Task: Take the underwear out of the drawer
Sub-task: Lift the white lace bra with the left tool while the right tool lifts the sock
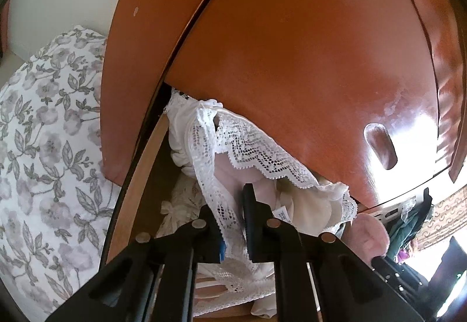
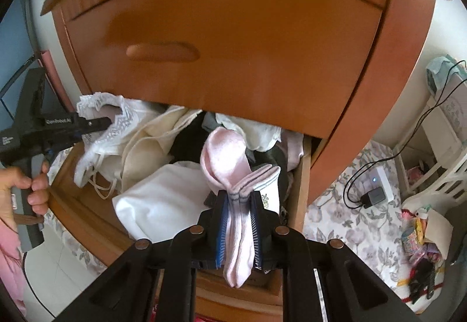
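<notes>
The wooden drawer [image 2: 84, 205] stands open, packed with white and cream garments. My left gripper [image 1: 229, 200] is at its left end, shut on a white lace underwear [image 1: 254, 144] that hangs stretched from under the drawer above. In the right wrist view the left gripper [image 2: 105, 122] holds that lace underwear [image 2: 99, 144] raised over the pile, with a hand [image 2: 32, 190] on its grip. My right gripper [image 2: 238, 202] is shut on a pair of pink socks [image 2: 224, 158], lifted above a folded white cloth [image 2: 157, 205] in the middle of the drawer.
The closed upper drawer front [image 2: 233, 38] with a recessed handle [image 2: 163, 52] overhangs the open one. Floral fabric [image 1: 43, 146] lies to the left. On the right, a floral surface [image 2: 344, 222] holds a charger with cable [image 2: 373, 196], beside white plastic furniture [image 2: 437, 176] and clutter.
</notes>
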Tool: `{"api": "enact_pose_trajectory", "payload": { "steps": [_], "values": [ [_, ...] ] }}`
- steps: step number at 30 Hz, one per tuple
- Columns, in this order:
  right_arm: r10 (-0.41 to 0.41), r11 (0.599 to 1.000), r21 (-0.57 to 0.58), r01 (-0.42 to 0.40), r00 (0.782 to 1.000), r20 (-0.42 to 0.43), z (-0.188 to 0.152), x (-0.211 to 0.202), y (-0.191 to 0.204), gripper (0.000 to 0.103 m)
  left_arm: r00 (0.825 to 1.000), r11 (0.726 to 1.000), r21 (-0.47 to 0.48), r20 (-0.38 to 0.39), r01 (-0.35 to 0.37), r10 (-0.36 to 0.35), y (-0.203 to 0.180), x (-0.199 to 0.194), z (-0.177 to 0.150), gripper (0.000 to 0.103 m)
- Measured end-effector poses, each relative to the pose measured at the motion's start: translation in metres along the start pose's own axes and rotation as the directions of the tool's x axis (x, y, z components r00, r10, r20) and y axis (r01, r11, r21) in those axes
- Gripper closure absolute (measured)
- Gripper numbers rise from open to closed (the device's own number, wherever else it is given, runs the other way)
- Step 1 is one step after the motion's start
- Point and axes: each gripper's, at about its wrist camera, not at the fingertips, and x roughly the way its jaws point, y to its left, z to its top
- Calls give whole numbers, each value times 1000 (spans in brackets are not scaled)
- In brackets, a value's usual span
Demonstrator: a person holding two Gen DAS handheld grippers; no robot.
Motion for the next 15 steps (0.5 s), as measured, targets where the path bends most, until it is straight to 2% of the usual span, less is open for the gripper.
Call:
{"api": "enact_pose_trajectory", "payload": {
  "steps": [15],
  "values": [
    [41, 998, 35, -46, 991, 126, 18, -59, 1, 87, 997, 999, 25, 69, 37, -38, -12, -44, -5, 97]
  ]
}}
